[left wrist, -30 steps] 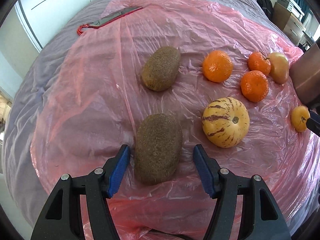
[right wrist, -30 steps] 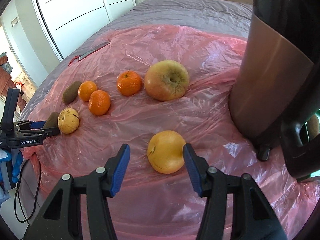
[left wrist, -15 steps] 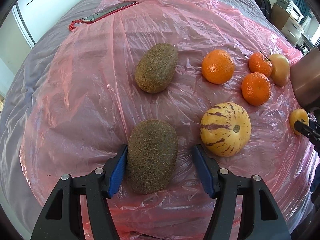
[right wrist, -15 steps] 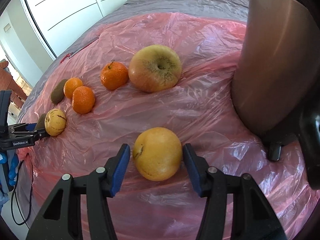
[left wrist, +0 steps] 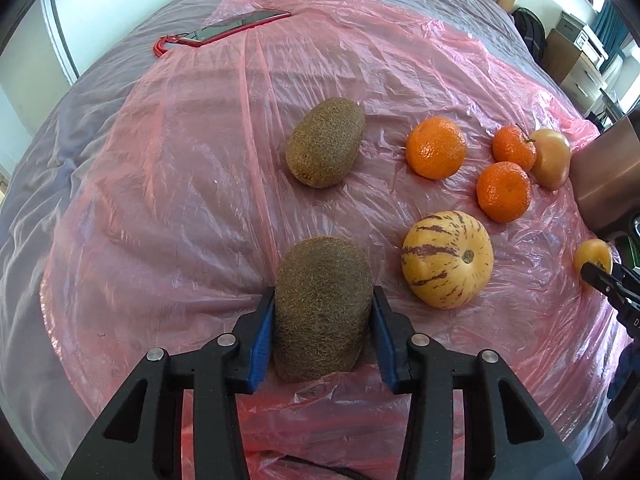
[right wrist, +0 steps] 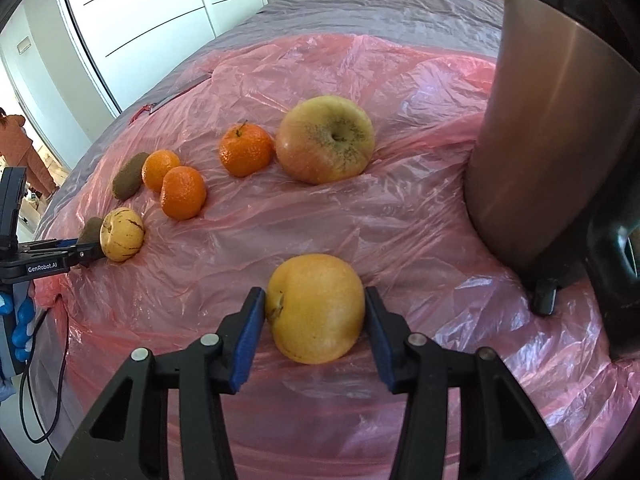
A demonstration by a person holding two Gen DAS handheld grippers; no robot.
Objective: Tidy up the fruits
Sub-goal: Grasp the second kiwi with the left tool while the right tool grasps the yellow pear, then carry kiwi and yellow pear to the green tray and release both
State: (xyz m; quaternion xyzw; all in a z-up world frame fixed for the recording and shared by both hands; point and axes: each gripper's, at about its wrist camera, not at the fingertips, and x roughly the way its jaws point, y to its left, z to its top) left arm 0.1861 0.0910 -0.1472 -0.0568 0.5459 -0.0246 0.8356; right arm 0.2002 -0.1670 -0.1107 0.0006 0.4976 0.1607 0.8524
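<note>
My left gripper (left wrist: 323, 310) is shut on a brown kiwi (left wrist: 322, 306) resting on the pink plastic sheet (left wrist: 180, 168). A second kiwi (left wrist: 325, 143) lies further ahead. To the right lie three tangerines (left wrist: 436, 147), a striped yellow melon (left wrist: 447, 259) and a large apple (left wrist: 552, 158). My right gripper (right wrist: 315, 308) is shut on a yellow-orange fruit (right wrist: 316, 307) on the sheet. In the right wrist view the large apple (right wrist: 326, 139), tangerines (right wrist: 183, 198), striped melon (right wrist: 121, 234) and far kiwi (right wrist: 130, 175) lie ahead to the left.
A tall brown metal container (right wrist: 560, 128) with a black base stands close on the right. A red-handled knife (left wrist: 224, 32) lies at the sheet's far edge. The grey bed cover (left wrist: 48, 152) falls away left. White cupboard doors (right wrist: 160, 12) stand behind.
Both grippers have moved forward and closed: the left one now grips the near kiwi, the right one grips the yellow-orange fruit. The other fruits have not moved.
</note>
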